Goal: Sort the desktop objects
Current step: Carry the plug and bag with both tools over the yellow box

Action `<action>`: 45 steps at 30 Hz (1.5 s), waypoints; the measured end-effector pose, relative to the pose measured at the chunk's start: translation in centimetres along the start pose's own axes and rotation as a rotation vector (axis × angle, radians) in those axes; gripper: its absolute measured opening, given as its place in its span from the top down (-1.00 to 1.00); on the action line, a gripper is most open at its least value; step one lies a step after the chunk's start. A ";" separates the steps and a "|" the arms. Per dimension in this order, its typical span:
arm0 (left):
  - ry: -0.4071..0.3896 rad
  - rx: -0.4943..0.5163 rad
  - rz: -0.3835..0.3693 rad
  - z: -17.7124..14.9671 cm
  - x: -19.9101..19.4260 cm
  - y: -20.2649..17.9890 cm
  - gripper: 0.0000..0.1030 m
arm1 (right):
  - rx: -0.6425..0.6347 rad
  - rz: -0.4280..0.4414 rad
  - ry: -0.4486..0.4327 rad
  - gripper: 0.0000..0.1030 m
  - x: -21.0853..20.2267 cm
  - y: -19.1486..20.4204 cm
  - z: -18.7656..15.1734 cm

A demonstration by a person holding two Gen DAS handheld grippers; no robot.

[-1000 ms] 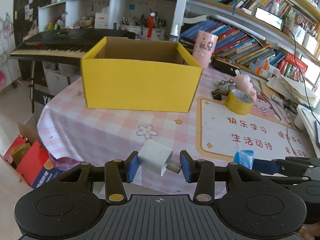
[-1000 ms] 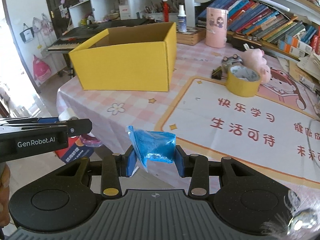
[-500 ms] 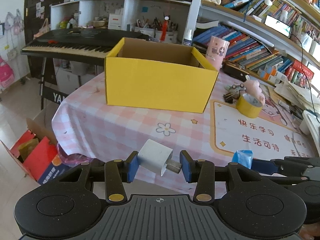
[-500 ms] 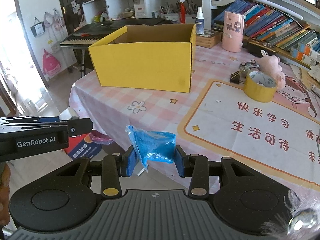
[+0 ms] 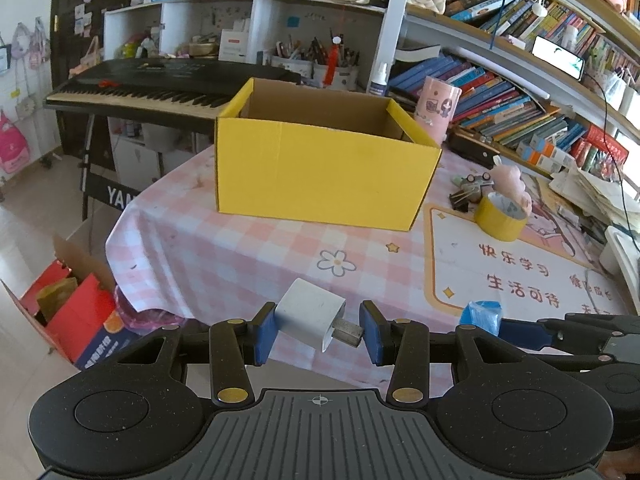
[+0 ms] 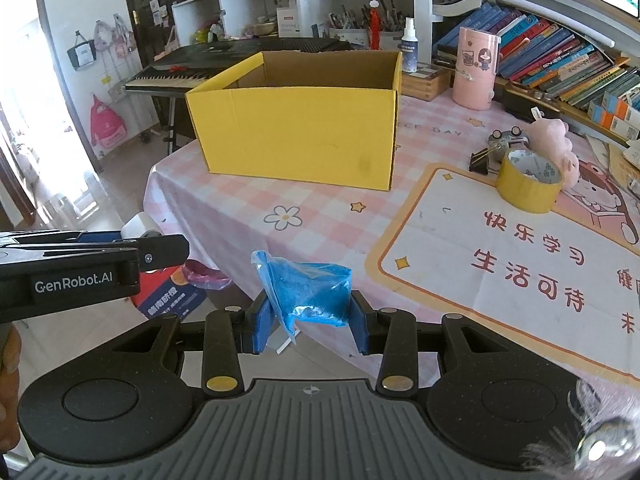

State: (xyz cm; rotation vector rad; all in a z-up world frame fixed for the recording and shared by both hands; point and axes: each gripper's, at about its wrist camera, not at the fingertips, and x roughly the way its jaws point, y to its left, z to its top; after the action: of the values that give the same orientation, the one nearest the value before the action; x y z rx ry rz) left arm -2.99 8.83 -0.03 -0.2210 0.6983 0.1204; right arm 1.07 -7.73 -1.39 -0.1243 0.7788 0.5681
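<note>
The table (image 5: 224, 248), under a pink checked cloth, fills the middle of both views. On it, upper centre of each frame, stands the open yellow box (image 5: 320, 176), flaps up; only bare card inside shows, the floor is hidden. To the right lies a study mat (image 6: 520, 264) with red Chinese characters. At its upper edge sits a yellow tape roll (image 6: 528, 184), with binder clips (image 6: 482, 158) and a pink plush (image 6: 556, 140) just beside it. A pink cup (image 6: 476, 68) stands right of the box.

The left gripper (image 5: 318, 326), bottom centre of its view, is part-open and clamped on a white charger (image 5: 310, 314): one pad on the body, the other on the metal prongs. The right gripper (image 6: 308, 318) is closed narrower on a blue packet (image 6: 308, 288) of crumpled film. Both loads hang off the table's near edge, well apart from the box.

Judgement: the step in hand is carrying both items to the box. To do it well, lift each load above the near wall before moving in, and release only once it is over the opening. The charger is held by its prongs, a small bearing, so avoid rolling the wrist. Enter one gripper at a time to prevent a clash over the box.

Legible writing: "GenRobot.AI" on the left gripper's side in the right view; "YA" on the keyboard (image 5: 160, 88) stand, left; "ECE DAY" on the cloth.
</note>
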 end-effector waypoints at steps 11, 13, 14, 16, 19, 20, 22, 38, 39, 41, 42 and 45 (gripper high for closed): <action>-0.002 0.000 -0.013 0.4 0.5 0.3 0.18 | -0.004 -0.007 0.006 0.29 0.4 0.2 0.5; -0.005 0.001 -0.016 0.5 0.5 0.4 0.18 | -0.005 -0.009 0.005 0.29 0.6 0.3 0.6; -0.007 0.002 -0.017 0.5 0.5 0.5 0.18 | -0.005 -0.009 0.005 0.29 0.7 0.4 0.6; -0.011 0.000 -0.016 0.7 0.6 0.6 0.18 | -0.005 -0.008 0.006 0.29 0.6 0.4 0.6; -0.019 -0.007 -0.014 1.1 0.6 0.9 0.18 | -0.006 -0.009 0.004 0.29 0.8 0.6 1.1; -0.024 -0.011 -0.015 1.3 0.5 1.0 0.18 | -0.006 -0.011 0.000 0.29 0.8 0.6 1.3; -0.033 -0.013 -0.017 1.6 0.5 1.0 0.17 | -0.006 -0.016 -0.012 0.29 0.7 0.5 1.7; -0.153 0.004 -0.016 6.5 1.1 0.6 0.17 | 0.022 0.019 -0.114 0.29 1.4 -1.0 8.0; -0.160 0.005 -0.016 7.0 1.3 0.5 0.17 | 0.022 0.022 -0.124 0.29 1.5 -1.2 8.6; -0.173 0.010 -0.014 7.8 1.7 0.3 0.17 | 0.021 0.030 -0.141 0.29 1.8 -1.6 9.8; -0.180 0.012 -0.012 8.2 1.9 0.1 0.17 | 0.019 0.034 -0.149 0.29 1.9 -1.8 10.3; -0.202 0.010 -0.007 9.6 2.6 -0.3 0.17 | 0.004 0.044 -0.170 0.29 2.6 -2.5 12.1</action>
State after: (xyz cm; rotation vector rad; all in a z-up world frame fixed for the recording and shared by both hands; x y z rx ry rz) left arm 5.07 10.91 5.46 -0.1981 0.4974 0.1305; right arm 11.45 -4.97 5.18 -0.0541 0.6189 0.6101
